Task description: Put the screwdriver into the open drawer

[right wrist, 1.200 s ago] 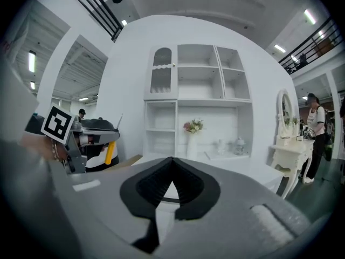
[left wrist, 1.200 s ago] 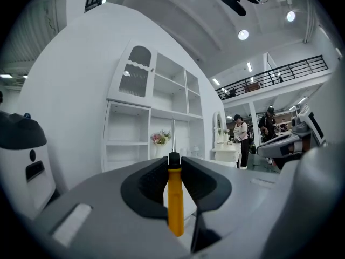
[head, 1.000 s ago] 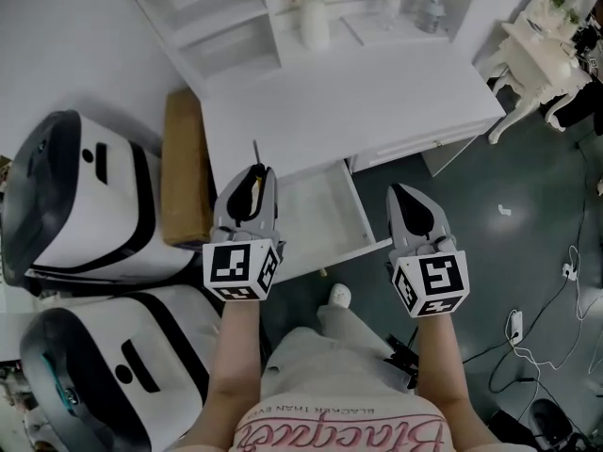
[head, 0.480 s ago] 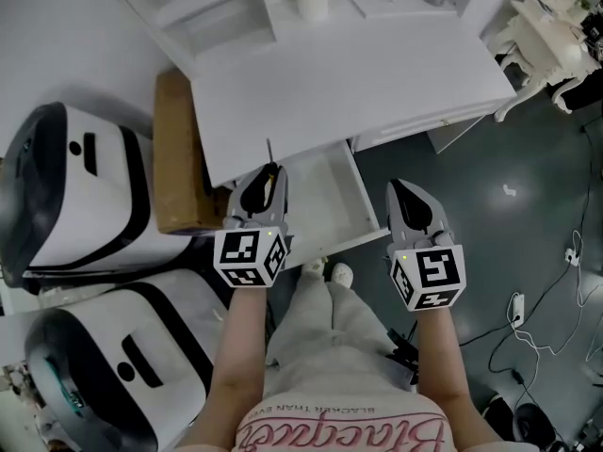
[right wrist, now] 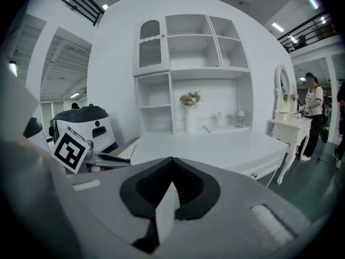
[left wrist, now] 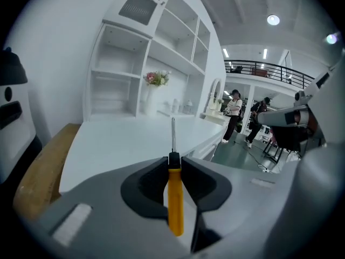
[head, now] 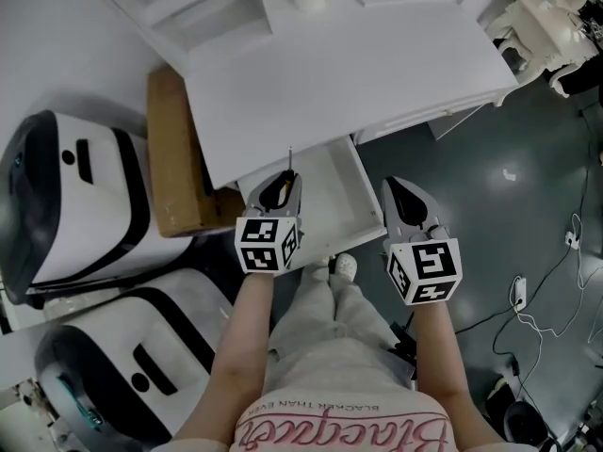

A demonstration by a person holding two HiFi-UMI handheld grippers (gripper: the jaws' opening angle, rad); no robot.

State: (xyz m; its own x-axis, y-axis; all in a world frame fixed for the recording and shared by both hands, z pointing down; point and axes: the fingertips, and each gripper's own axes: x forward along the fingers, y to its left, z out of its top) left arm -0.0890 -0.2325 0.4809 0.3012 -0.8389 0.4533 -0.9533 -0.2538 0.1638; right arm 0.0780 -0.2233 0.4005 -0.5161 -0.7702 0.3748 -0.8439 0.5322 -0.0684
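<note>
Orange screwdriver (left wrist: 174, 198) sits clamped in our left gripper (left wrist: 173, 159) over the drawer (head: 332, 194) near its left edge, ready to drop; right gripper (right wrist: 171, 172) closed, empty.

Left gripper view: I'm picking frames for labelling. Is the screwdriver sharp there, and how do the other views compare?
Left gripper view: screwdriver crisp, shelf unit bowed by the wide lens, corners black. Right gripper view: same bowing and dark corners. Head view: desk top washed out white.
</note>
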